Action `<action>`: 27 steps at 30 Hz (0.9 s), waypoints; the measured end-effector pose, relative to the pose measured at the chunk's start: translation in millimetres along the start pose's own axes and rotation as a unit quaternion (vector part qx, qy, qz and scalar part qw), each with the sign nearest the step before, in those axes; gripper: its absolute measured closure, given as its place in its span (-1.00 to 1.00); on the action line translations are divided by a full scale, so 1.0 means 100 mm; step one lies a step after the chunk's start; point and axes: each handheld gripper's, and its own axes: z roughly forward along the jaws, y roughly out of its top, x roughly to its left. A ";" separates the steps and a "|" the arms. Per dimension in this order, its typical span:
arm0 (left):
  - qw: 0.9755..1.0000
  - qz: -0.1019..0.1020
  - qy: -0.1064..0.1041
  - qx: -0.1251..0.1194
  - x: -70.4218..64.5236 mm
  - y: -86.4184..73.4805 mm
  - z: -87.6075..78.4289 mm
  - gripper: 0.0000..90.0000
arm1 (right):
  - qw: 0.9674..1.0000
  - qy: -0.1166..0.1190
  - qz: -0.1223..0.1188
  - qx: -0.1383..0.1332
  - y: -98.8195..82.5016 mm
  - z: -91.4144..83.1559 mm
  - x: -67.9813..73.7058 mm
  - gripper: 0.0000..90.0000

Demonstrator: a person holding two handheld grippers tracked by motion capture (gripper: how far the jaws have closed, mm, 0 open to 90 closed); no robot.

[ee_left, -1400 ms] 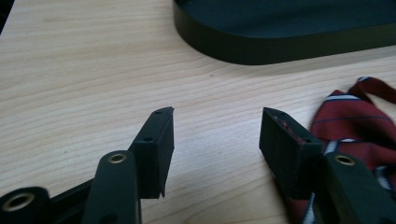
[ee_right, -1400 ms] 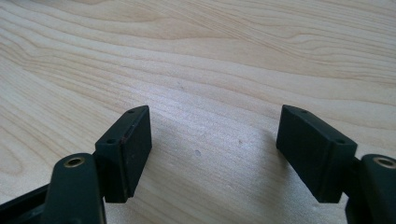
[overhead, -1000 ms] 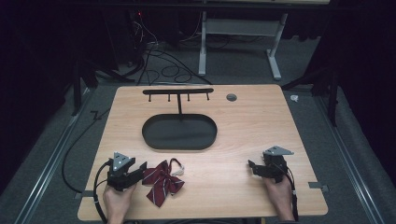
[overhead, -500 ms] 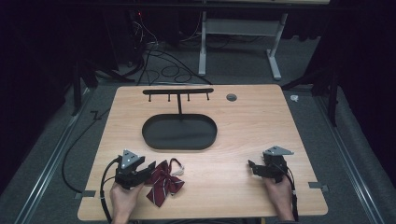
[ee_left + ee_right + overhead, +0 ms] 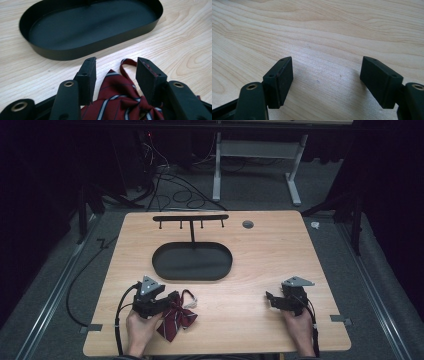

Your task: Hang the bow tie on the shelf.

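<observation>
A dark red bow tie point(image 5: 179, 319) with white and navy stripes lies on the wooden table point(image 5: 260, 255) near its front left. My left gripper point(image 5: 173, 301) reaches over it from the left. In the left gripper view the bow tie point(image 5: 117, 102) sits between the open jaws of the left gripper point(image 5: 116, 67), its neck loop poking out past the tips; the pads do not squeeze it. My right gripper point(image 5: 271, 301) rests at the front right. It stands open in the right gripper view point(image 5: 327, 75), with bare wood between its jaws.
A shallow black oval tray point(image 5: 165, 270) sits in the middle of the table, just beyond the bow tie, and is seen empty in the left gripper view point(image 5: 92, 25). A black rack with hooks point(image 5: 190, 218) rises behind it. A small grey round cap point(image 5: 247, 224) is set in the tabletop at the back.
My left hand has moved right, bringing its jaws over the bow tie. The bow tie has stayed put and the right hand has kept still.
</observation>
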 end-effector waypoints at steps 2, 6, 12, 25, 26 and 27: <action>1.000 -0.001 -0.007 0.004 -0.02 0.02 0.04 0.16 | 1.000 0.000 0.000 0.000 0.00 0.00 0.00 -0.38; 1.000 0.005 -0.010 0.008 -0.04 0.05 0.08 0.18 | 1.000 0.000 -0.001 -0.001 0.00 0.00 0.00 -0.38; 1.000 0.008 -0.014 0.014 -0.05 0.10 0.18 0.21 | 1.000 0.000 0.000 0.001 0.00 0.00 0.00 -0.38; 0.998 0.021 -0.021 0.054 -0.10 0.12 0.47 0.26 | 1.000 0.001 -0.001 0.001 0.00 0.00 0.00 -0.38; 0.998 0.021 -0.020 0.058 -0.10 0.11 0.49 0.27 | 1.000 0.001 0.000 0.000 0.00 0.00 0.00 -0.38; 0.998 0.021 -0.019 0.062 -0.10 0.11 0.51 0.27 | 1.000 0.001 0.000 0.000 0.00 0.00 0.00 -0.38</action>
